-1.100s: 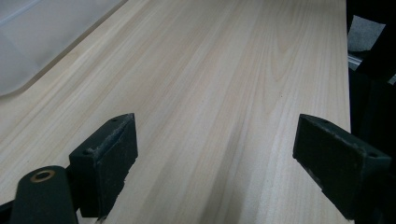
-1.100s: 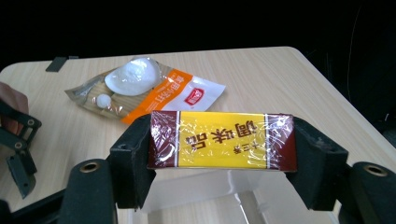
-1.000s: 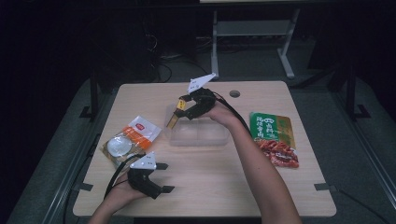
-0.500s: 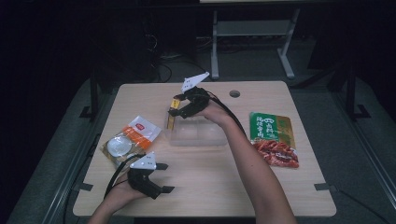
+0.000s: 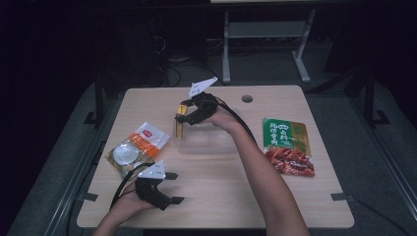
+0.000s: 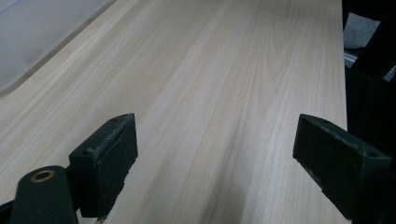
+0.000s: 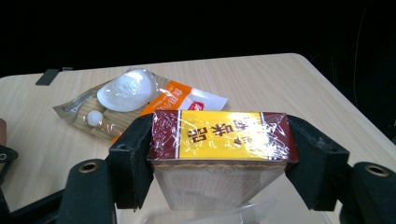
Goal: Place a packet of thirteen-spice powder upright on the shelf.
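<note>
The yellow and maroon film-wrapped rectangular box point(image 7: 219, 154) sits clamped between the two black jaws of the right gripper point(image 7: 219, 158), low in the middle of the right gripper view; the pads press on its two short ends, and its printed yellow face turns up toward the camera. In the high view the same box point(image 5: 181, 127) hangs just left of centre, at the left edge of a clear plastic tray point(image 5: 209, 143) that lies on the pale wooden table point(image 5: 221, 196), with the right gripper point(image 5: 189, 117) above it. Left of the tray, toward the middle left of that view, lies a clear and orange plastic pouch with a white round piece inside point(image 5: 135, 147); in the right gripper view it shows point(image 7: 140, 100) behind the box, in the upper left. A green and red flat food packet point(image 5: 287, 145) lies at the right of the table. The left gripper point(image 5: 169, 189) rests low left on the table, its jaws spread wide with only bare wood between them point(image 6: 215, 168).
</note>
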Demonstrator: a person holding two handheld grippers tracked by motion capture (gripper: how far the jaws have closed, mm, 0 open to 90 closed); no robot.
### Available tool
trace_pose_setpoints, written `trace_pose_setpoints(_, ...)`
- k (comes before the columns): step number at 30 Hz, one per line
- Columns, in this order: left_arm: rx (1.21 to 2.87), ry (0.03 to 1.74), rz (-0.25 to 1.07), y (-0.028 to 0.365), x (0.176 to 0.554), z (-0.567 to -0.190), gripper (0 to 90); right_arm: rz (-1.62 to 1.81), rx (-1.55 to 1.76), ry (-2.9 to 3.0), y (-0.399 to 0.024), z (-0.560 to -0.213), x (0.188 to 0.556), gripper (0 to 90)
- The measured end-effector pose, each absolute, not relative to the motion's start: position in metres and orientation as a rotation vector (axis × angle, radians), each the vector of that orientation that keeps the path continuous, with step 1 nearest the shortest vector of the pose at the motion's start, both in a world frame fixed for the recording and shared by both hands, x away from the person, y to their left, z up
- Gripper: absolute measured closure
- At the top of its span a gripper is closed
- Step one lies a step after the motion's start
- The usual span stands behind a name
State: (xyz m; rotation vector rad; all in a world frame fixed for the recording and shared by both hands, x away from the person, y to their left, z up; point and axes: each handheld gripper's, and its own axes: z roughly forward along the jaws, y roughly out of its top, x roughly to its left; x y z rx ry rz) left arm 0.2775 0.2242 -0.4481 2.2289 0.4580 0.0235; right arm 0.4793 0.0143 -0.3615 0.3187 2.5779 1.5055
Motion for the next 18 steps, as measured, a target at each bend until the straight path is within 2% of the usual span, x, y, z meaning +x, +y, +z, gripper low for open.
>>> trace_pose_setpoints(18,2.230,0.464,0.003,0.223,0.277,-0.449,12.7,1.384,0.323,2.670,0.032,-0.383,0.482,29.3)
